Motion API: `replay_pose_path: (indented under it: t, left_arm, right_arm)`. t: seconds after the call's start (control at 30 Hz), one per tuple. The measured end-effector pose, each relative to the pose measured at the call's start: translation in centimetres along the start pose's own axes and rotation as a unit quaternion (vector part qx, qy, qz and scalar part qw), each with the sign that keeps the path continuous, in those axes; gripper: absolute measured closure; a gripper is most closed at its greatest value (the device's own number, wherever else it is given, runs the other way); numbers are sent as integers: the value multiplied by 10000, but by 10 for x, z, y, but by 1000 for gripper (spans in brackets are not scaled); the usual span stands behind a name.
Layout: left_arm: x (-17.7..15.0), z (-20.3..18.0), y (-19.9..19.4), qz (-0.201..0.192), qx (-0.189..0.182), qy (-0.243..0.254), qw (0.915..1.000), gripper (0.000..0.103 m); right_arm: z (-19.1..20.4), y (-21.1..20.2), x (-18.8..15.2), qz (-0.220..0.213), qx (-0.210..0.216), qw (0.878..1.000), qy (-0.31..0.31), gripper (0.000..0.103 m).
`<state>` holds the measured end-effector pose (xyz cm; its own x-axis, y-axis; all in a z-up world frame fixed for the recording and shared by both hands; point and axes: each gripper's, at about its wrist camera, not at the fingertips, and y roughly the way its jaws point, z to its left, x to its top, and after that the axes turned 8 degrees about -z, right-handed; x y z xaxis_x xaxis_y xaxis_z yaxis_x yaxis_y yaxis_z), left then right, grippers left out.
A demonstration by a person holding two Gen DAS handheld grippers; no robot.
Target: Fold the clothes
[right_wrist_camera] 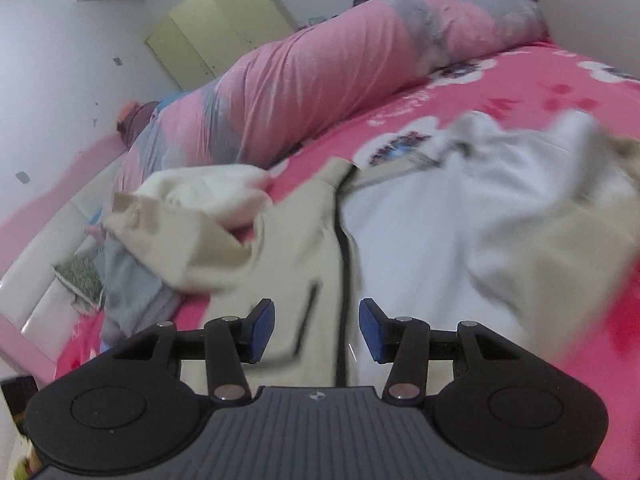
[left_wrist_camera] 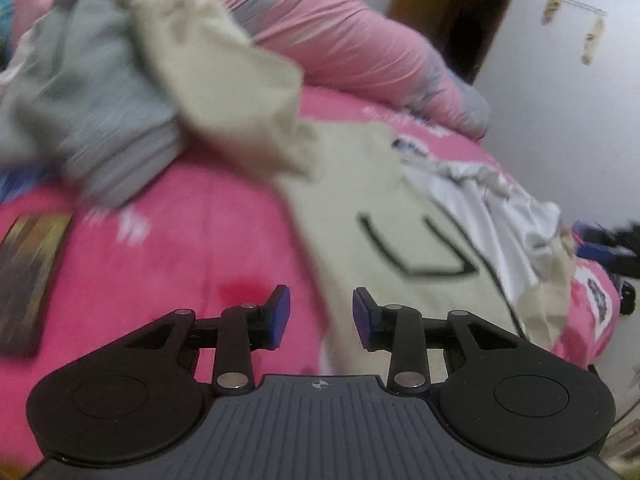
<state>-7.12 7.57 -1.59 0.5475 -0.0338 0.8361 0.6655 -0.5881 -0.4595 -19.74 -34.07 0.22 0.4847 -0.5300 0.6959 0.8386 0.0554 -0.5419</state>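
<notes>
A beige jacket (left_wrist_camera: 384, 216) with a black pocket outline and a white lining (left_wrist_camera: 488, 208) lies spread on the pink bed. One sleeve (left_wrist_camera: 224, 80) drapes over a grey garment (left_wrist_camera: 92, 92) at the left. My left gripper (left_wrist_camera: 321, 317) is open, hovering over the jacket's near left edge, holding nothing. In the right wrist view the same jacket (right_wrist_camera: 296, 248) shows its black zip line, with the white lining (right_wrist_camera: 440, 240) to the right. My right gripper (right_wrist_camera: 317, 330) is open just above the zip, empty. Both views are blurred.
A rolled pink and grey duvet (right_wrist_camera: 320, 68) lies along the far side of the bed (left_wrist_camera: 160, 248). A dark book-like object (left_wrist_camera: 28, 276) rests on the sheet at left. Dark blue items (left_wrist_camera: 608, 252) sit off the bed's right edge. A yellow-green cupboard (right_wrist_camera: 216, 28) stands against the wall.
</notes>
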Motion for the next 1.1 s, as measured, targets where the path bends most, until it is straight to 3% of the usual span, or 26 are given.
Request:
replay_pose_path:
  t: [0.13, 0.3, 0.37, 0.47, 0.5, 0.53, 0.57, 0.63, 0.77, 0.87, 0.9, 0.97, 1.03, 1.1]
  left_arm:
    - [21, -15, 65, -111, 28, 331, 9994, 69]
    - [31, -16, 129, 8, 0, 272, 9996, 69]
    - [27, -14, 143, 68, 20, 277, 9996, 69]
    - [19, -10, 158, 197, 71, 298, 9993, 70]
    - [15, -8, 161, 230, 77, 286, 9993, 70]
    - [12, -6, 162, 235, 69, 274, 9993, 70]
    - [10, -4, 161, 199, 52, 286, 9994, 70]
    - [6, -2, 159, 116, 18, 316, 9994, 70]
    - [2, -1, 156, 14, -13, 423, 9991, 70]
    - [2, 0, 156, 17, -42, 419, 9991, 69]
    - [2, 1, 156, 19, -54, 409, 9991, 69]
    - [3, 2, 157, 8, -70, 384, 9992, 69]
    - [3, 3, 157, -7, -80, 375, 9993, 69]
    - [2, 3, 155, -26, -81, 387, 9992, 69]
  right_arm:
    - [5, 76, 30, 189, -52, 9997, -118, 58]
    - [11, 170, 69, 426, -117, 9987, -266, 58]
    - [13, 207, 83, 535, -144, 9979, -324, 58]
    - [10, 237, 76, 954, -136, 9946, -378, 58]
    - [12, 237, 74, 951, -97, 9942, -489, 61]
    - [19, 234, 71, 914, -30, 9933, -702, 84]
    - [24, 228, 70, 800, -7, 9938, -773, 95]
    - [35, 216, 68, 555, 25, 9942, -925, 99]
    - [40, 203, 54, 1, -723, 9817, -1759, 96]
    - [20, 215, 52, 351, -848, 9869, -1328, 91]
    - [19, 211, 60, 368, -817, 9898, -1106, 83]
    - [18, 197, 81, 181, -899, 9931, -725, 76]
    - [15, 182, 103, -63, -709, 9968, -369, 62]
    - [9, 177, 124, -220, -589, 9980, -58, 57]
